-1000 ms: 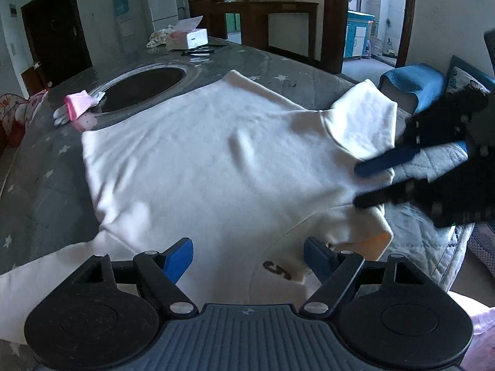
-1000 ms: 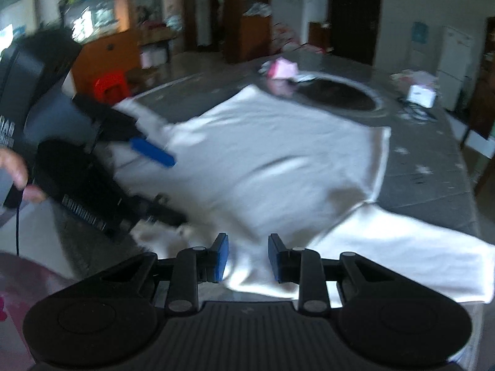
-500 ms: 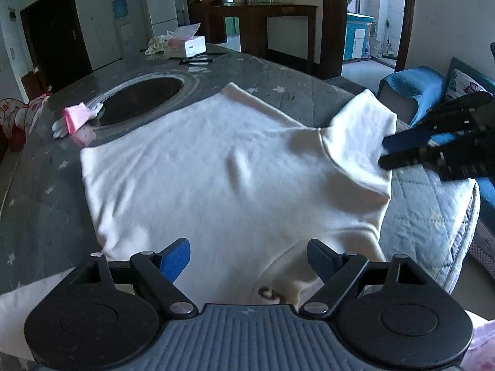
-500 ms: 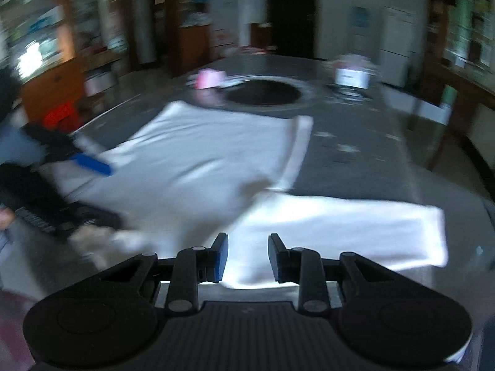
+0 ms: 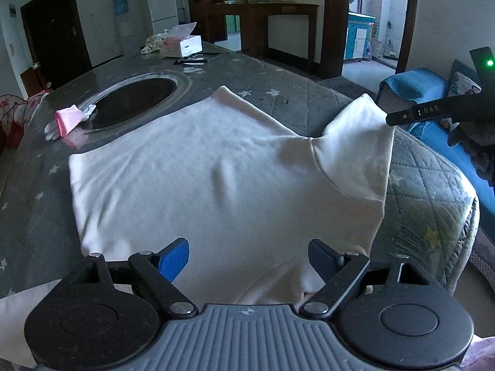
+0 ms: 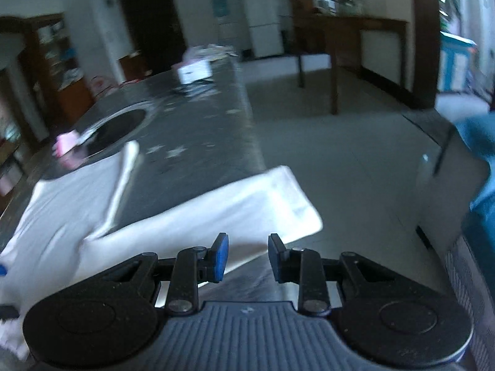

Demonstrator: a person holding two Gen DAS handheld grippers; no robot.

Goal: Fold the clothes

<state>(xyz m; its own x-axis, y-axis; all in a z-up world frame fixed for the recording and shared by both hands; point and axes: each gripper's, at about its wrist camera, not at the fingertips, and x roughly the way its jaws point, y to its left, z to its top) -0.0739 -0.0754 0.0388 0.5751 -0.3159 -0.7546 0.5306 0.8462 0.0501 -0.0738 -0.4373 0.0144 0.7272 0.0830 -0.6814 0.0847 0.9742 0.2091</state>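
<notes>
Sweatshirt (image 5: 216, 179) flat on quilted table (image 5: 417, 185), one sleeve (image 6: 247, 204) outstretched. Right gripper (image 6: 246, 255), jaws part-spread, empty, has swung from collar toward sleeve. Left gripper (image 5: 247, 258) spread wide, empty, over collar. Sleeve fold likely next.

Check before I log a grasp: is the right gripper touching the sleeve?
Apart. Right wrist view: the right gripper has nothing between its jaws; the sleeve lies beyond them.
</notes>
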